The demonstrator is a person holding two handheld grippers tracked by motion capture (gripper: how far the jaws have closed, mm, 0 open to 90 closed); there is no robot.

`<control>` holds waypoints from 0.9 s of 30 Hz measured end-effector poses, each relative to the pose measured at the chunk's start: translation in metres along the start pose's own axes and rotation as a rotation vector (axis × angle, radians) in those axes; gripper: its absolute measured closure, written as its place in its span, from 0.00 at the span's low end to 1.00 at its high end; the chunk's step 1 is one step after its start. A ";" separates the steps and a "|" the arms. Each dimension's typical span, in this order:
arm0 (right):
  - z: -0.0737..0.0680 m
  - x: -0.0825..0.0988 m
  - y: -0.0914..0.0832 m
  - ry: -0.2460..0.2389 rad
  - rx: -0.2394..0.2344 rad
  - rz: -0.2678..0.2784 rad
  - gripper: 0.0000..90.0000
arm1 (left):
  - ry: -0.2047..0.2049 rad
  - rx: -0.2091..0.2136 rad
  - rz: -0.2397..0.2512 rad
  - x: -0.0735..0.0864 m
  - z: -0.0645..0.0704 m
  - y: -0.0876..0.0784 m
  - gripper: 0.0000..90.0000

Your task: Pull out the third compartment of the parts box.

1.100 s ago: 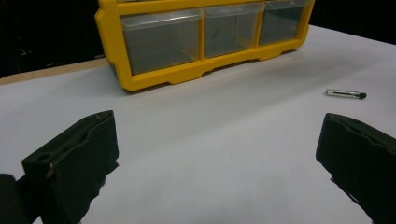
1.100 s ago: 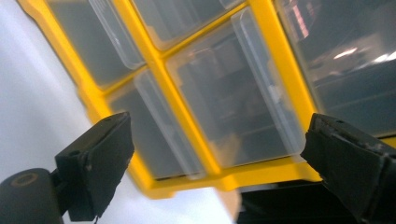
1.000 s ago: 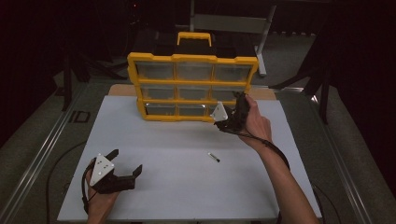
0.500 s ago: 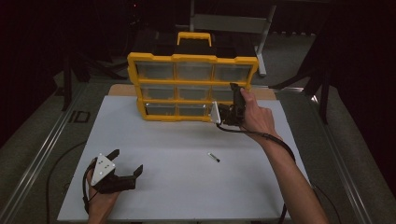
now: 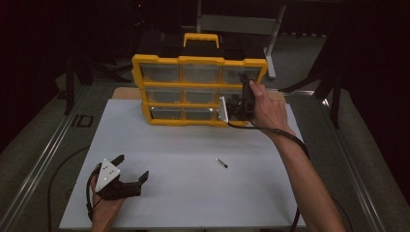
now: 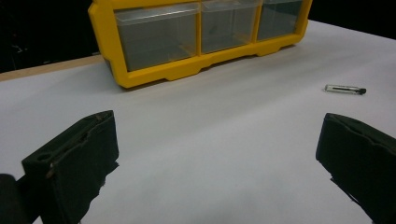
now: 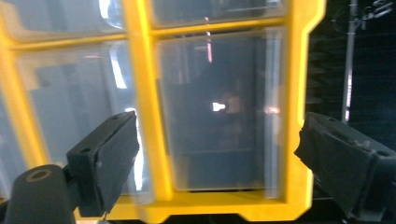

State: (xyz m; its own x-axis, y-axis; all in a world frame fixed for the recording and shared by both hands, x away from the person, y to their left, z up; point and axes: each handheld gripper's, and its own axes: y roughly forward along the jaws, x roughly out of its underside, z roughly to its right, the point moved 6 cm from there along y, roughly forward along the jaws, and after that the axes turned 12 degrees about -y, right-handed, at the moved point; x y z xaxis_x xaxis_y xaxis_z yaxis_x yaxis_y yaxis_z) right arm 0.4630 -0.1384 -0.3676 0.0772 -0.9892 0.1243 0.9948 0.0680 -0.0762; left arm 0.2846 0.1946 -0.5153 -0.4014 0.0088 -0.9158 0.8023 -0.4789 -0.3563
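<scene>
black two-jaw left gripper (image 5: 129, 170) with grey three-cornered plate; right gripper (image 5: 240, 99) trails black cable

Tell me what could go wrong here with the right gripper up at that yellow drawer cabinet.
1. The right gripper has open jaws in front of the yellow drawer cabinet's right column; the glossy clear drawer could slip from them.
2. The cabinet stands upright near the table's far edge, so a hard tug might tip or drag it.
3. The small vial lies loose below the right forearm and could get swept away.
</scene>
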 end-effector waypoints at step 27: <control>0.035 0.019 0.026 -0.095 0.123 -0.073 0.54 | -0.002 -0.012 -0.007 0.000 -0.001 0.000 0.00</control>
State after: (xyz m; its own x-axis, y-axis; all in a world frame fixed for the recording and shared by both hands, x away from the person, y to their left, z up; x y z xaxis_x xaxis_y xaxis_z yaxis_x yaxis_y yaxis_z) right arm 0.4931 -0.1507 -0.3331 0.0043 -0.9758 0.2188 0.9982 0.0174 0.0579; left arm 0.2851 0.1954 -0.5158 -0.4084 0.0103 -0.9127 0.8047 -0.4679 -0.3654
